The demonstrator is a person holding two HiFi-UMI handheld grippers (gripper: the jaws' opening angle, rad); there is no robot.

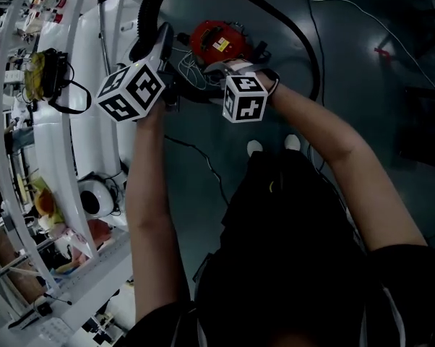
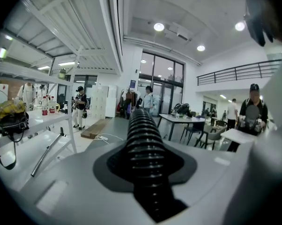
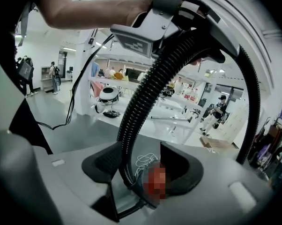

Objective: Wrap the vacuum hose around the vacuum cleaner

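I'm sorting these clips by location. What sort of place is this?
Probably a large indoor lab or workshop hall: white metal shelving racks loaded with gear, tables with chairs, and a railed mezzanine above.

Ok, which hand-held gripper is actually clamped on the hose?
The left hand-held gripper: its jaws pinch the ribbed black hose. The right hand-held gripper has its jaws apart, the hose only passing between them.

Black ribbed vacuum hose [image 2: 142,130] clamped in my left claw [image 2: 148,167], arching overhead, dropping through my right claw's [image 3: 142,165] spread jaws beside one pad, red vacuum cleaner [image 1: 217,40] floored just beyond them.
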